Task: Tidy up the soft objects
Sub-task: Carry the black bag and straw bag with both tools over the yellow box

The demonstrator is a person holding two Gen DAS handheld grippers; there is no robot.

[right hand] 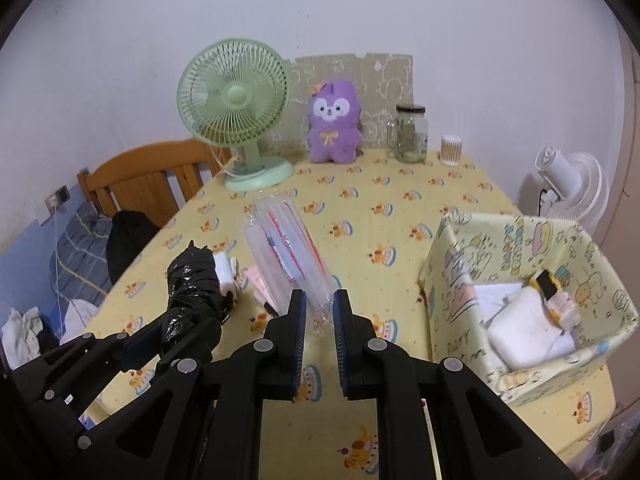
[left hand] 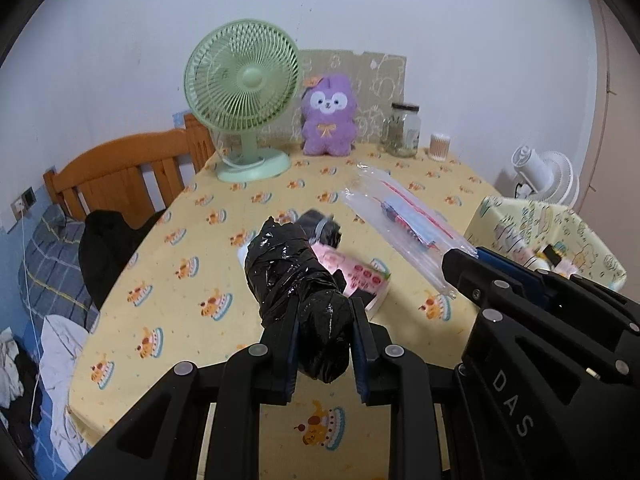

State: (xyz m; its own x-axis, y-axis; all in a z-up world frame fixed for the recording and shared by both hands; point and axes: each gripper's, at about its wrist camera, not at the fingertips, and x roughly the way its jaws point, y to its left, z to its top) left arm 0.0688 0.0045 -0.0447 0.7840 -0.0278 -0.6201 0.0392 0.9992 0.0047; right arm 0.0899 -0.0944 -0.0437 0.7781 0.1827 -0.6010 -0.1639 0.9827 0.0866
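Our left hand-held gripper [left hand: 324, 344] is clenched on the black plastic roll [left hand: 298, 292]; our right hand-held gripper [right hand: 320, 320] pinches the clear bag [right hand: 286, 248] by its near end. Both bundles point away from us, off the desk [right hand: 400, 216]. The fabric box [right hand: 600, 336] lies rightward (nearer the right hand).

Home bedrm: bed [left hand: 52, 248], plush [left hand: 329, 116]

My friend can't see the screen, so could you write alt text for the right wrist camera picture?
The right gripper holds the near end of a clear plastic bag above a yellow cake-print tablecloth. At left, the left gripper grips a black plastic-wrapped bundle; at right stands a patterned fabric bin of white items.
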